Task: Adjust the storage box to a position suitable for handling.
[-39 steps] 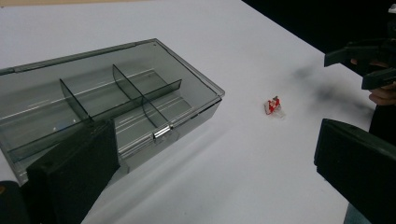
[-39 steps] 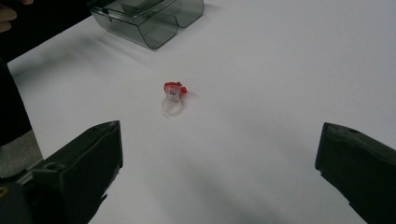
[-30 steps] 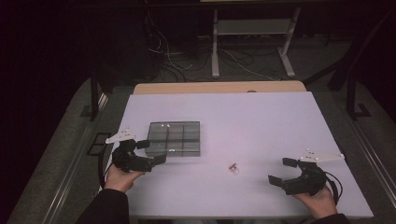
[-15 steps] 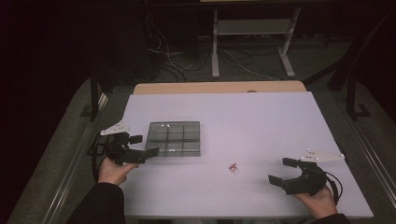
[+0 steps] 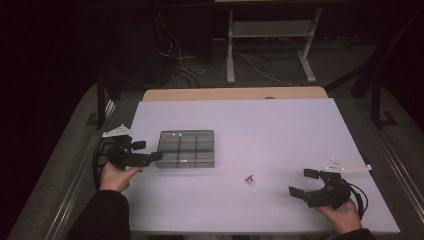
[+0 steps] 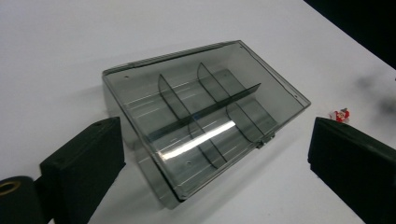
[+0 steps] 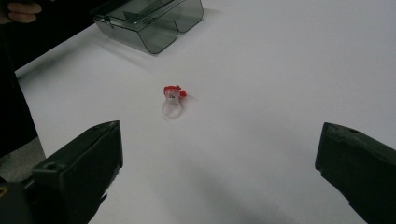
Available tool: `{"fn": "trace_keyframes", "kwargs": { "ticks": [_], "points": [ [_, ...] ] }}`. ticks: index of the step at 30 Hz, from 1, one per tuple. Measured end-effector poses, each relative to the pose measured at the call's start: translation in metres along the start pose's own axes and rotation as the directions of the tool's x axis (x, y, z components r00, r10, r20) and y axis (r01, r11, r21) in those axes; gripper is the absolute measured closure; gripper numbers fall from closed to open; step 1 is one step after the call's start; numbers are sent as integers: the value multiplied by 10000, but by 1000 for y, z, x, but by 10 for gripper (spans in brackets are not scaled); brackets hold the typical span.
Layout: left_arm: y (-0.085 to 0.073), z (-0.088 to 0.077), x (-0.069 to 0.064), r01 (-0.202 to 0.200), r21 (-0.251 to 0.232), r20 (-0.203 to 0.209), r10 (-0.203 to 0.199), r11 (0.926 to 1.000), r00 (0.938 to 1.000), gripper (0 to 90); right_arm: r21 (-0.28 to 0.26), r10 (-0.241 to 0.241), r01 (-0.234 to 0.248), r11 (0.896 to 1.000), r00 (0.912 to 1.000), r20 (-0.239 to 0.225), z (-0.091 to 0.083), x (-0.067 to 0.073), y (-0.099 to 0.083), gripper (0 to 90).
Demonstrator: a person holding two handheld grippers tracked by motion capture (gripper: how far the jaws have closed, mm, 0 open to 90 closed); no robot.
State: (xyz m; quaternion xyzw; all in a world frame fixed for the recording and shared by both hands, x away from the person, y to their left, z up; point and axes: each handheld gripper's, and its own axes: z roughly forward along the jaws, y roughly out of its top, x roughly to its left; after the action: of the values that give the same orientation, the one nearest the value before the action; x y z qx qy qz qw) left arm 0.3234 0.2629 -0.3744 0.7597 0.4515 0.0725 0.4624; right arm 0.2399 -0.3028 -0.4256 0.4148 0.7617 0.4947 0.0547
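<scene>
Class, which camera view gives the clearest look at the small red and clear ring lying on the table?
The right gripper view: the ring lies centred between the open jaws, its clear loop and red top distinct. The left gripper view catches it small, by one jaw. In the high view it is a speck.

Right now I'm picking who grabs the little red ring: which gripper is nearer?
Right. The right gripper sits just right of the ring; the left gripper is farther, at the box.
</scene>
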Motion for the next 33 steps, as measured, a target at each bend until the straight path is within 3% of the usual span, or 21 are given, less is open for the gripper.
{"fn": "trace_keyframes", "kwargs": {
  "ticks": [3,6,13,20,21,22,23,24,26,31,33],
  "points": [
    [1,-2,6,79,-92,-102,-80,9999,9999,61,-10,11,-11,10000,10000,14,0,-1,0,6],
    [2,-5,10,213,-269,-173,-218,9994,9996,136,-36,1,-1,10000,10000,27,0,-2,0,7],
    [4,-8,21,387,-263,-290,-395,9989,9988,225,-11,-55,55,10000,10000,11,1,-1,0,6],
    [4,-9,27,569,-326,-924,-597,9978,9939,443,29,-94,94,10000,10000,-28,2,0,0,7],
    [4,-9,28,614,-332,-1076,-646,9976,9921,490,43,-75,75,10000,10000,3,2,1,-1,6],
    [5,-9,29,638,-273,-1141,-665,9976,9912,592,58,-81,81,10000,10000,15,1,1,-1,6],
    [5,-9,30,613,-282,-1118,-641,9977,9917,592,58,-81,81,10000,10000,15,1,1,-1,6],
    [5,-9,31,599,-258,-1155,-625,9979,9913,684,38,-133,133,9999,9999,11,2,1,-2,6],
    [5,-7,33,628,-138,-1310,-641,9979,9893,764,23,-155,155,9999,9999,34,1,0,-2,6],
    [3,-3,38,703,130,-1470,-676,9974,9868,885,13,-87,87,10000,9999,82,0,0,-2,6],
    [3,-2,39,711,155,-1484,-680,9973,9866,886,12,-114,114,9999,9999,70,0,1,-2,6]
  ]
}}
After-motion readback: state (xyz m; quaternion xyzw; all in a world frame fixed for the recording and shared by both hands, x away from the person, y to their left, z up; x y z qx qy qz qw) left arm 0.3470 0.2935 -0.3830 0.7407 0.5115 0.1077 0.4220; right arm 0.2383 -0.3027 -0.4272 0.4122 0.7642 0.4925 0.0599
